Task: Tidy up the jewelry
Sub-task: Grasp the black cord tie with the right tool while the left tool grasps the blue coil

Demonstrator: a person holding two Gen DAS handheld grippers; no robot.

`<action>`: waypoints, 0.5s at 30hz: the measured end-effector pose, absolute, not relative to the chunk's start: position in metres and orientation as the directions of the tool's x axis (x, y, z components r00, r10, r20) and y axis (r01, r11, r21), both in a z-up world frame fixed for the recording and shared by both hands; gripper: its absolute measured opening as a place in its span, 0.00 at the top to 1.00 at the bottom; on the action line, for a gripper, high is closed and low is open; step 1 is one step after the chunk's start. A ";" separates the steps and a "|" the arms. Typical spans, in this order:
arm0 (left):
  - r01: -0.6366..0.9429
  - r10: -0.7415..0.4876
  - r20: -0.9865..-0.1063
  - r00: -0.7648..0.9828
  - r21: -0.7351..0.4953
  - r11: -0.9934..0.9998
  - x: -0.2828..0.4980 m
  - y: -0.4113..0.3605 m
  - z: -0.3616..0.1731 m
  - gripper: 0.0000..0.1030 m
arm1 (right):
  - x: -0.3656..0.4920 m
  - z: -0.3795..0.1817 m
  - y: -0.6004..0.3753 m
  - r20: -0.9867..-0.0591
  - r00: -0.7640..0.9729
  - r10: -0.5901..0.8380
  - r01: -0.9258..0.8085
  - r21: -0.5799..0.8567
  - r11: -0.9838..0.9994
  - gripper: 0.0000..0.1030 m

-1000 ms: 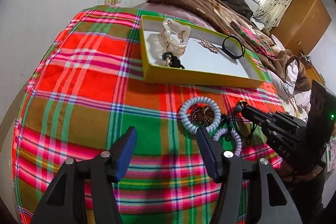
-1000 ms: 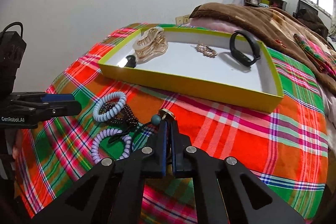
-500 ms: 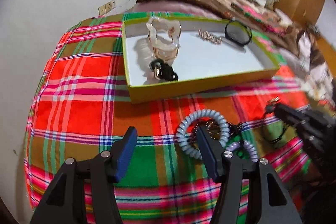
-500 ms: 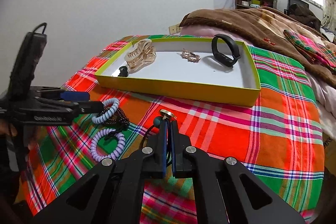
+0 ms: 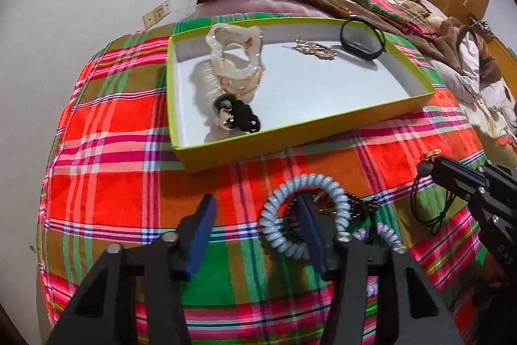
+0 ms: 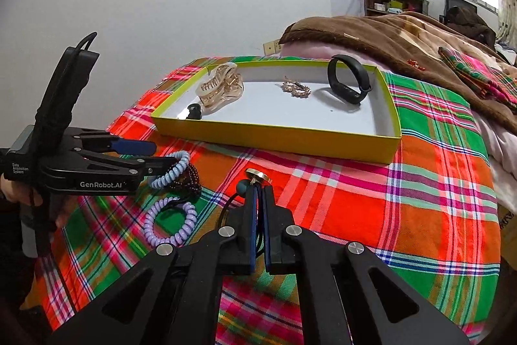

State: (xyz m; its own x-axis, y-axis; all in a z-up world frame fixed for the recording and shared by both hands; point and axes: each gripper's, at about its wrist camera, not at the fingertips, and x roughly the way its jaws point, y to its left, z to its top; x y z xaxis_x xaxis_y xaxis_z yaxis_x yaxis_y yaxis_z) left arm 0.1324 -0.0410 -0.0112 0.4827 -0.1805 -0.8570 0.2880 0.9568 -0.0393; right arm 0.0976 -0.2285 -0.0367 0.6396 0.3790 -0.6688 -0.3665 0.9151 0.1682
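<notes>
Tray point(image 5: 323, 126) holds four pieces; two coil ties point(image 6: 171, 167) outside — left gripper point(image 5: 255, 217) spread, right gripper point(image 6: 258, 191) clenching black cord point(image 6: 226, 209).

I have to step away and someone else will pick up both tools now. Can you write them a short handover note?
Right tool: shut on a black cord necklace with a gold charm, held short of the yellow tray.
Left tool: open, one finger inside the blue coil hair tie, not gripping.
Done, in the tray: clear claw clip, black scrunchie, gold hairpin, black wristband.
Left on the plaid blanket: blue coil, purple coil hair tie, dark bead bracelet, plus the held necklace.
</notes>
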 end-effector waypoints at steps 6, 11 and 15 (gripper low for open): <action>0.329 -0.205 -0.854 0.479 -0.042 0.943 0.131 -0.050 -0.011 0.77 | 0.098 -0.037 -0.227 -0.670 0.639 0.378 -0.367 0.167 0.915 0.97; 0.334 -0.212 -0.852 0.478 -0.047 0.942 0.132 -0.050 -0.010 0.85 | 0.097 -0.037 -0.227 -0.668 0.640 0.380 -0.369 0.167 0.914 0.97; 0.325 -0.216 -0.851 0.479 -0.056 0.944 0.132 -0.049 -0.009 0.90 | 0.097 -0.037 -0.227 -0.668 0.640 0.379 -0.369 0.166 0.915 0.97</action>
State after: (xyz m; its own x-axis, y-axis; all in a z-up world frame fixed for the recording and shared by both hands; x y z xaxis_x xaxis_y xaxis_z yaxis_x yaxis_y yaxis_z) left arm 0.1322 -0.0491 -0.0094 0.4791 -0.2159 -0.8508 0.3250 0.9440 -0.0565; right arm 0.0968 -0.2270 -0.0369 0.6404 0.3793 -0.6679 -0.3687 0.9146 0.1659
